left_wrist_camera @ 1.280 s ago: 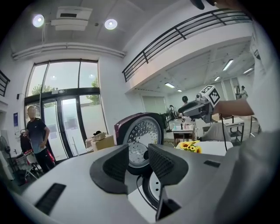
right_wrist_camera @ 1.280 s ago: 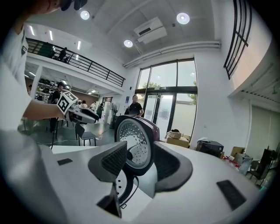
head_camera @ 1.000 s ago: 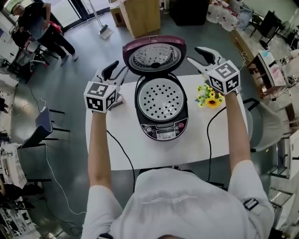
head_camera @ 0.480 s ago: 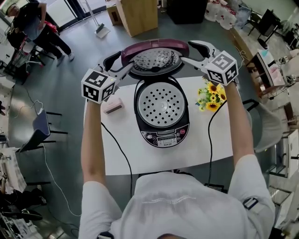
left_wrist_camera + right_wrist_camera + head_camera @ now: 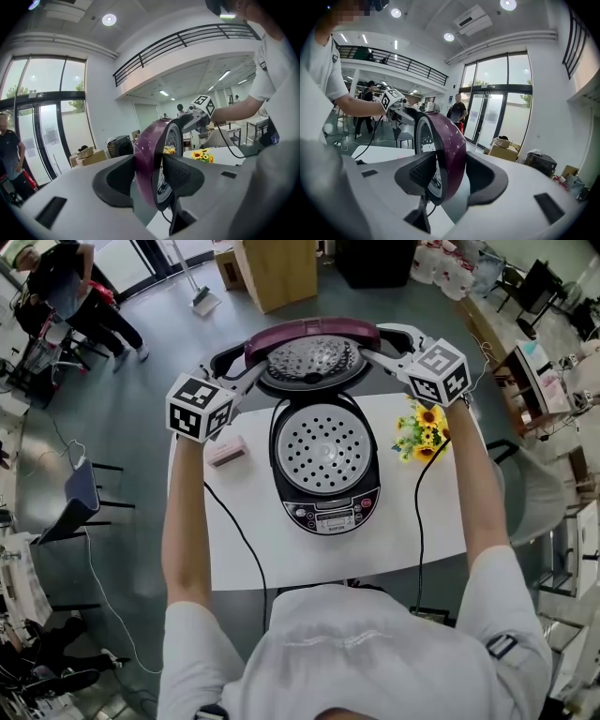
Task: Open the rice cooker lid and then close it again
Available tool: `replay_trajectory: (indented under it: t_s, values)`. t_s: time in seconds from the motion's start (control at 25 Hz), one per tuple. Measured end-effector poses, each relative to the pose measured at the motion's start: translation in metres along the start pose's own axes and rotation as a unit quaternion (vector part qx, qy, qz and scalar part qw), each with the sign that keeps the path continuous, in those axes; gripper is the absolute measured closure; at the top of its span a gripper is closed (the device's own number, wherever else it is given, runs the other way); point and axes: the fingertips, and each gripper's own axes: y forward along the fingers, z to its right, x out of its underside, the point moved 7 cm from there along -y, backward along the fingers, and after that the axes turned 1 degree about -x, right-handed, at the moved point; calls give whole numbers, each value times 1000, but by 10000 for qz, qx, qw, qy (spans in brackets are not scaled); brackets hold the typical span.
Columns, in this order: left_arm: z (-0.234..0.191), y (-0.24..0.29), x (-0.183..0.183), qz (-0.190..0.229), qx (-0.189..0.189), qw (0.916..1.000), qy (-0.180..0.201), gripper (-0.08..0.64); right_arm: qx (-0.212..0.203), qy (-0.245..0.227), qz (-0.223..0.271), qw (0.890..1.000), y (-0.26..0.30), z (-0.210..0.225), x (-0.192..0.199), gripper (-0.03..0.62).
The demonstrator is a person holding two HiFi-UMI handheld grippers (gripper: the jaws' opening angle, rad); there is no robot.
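My left gripper (image 5: 149,176) is closed on the left rim of the lid (image 5: 149,150), with one pad on the purple shell and the other on the metal inner face. My right gripper (image 5: 451,174) clamps the opposite rim the same way. Only the head view shows the rice cooker (image 5: 325,465) below the raised lid, its perforated tray exposed. The cooker sits on a white table (image 5: 281,549), with flowers (image 5: 420,432) to its right and a pink block (image 5: 228,452) to its left. Beyond the cooker are grey floor and a cardboard box (image 5: 277,273).

Bare table (image 5: 281,554) before cooker (image 5: 323,470); pink box (image 5: 227,452) left, sunflowers (image 5: 419,432) right, raised lid (image 5: 312,334) behind.
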Motion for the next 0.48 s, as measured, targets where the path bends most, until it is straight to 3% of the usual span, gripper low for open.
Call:
replay_trajectory:
  t_s: [0.48]
  values:
    - [32, -23, 0, -40, -15, 10000, -37, 345, -46, -22, -33, 10000, -27, -29, 3, 383]
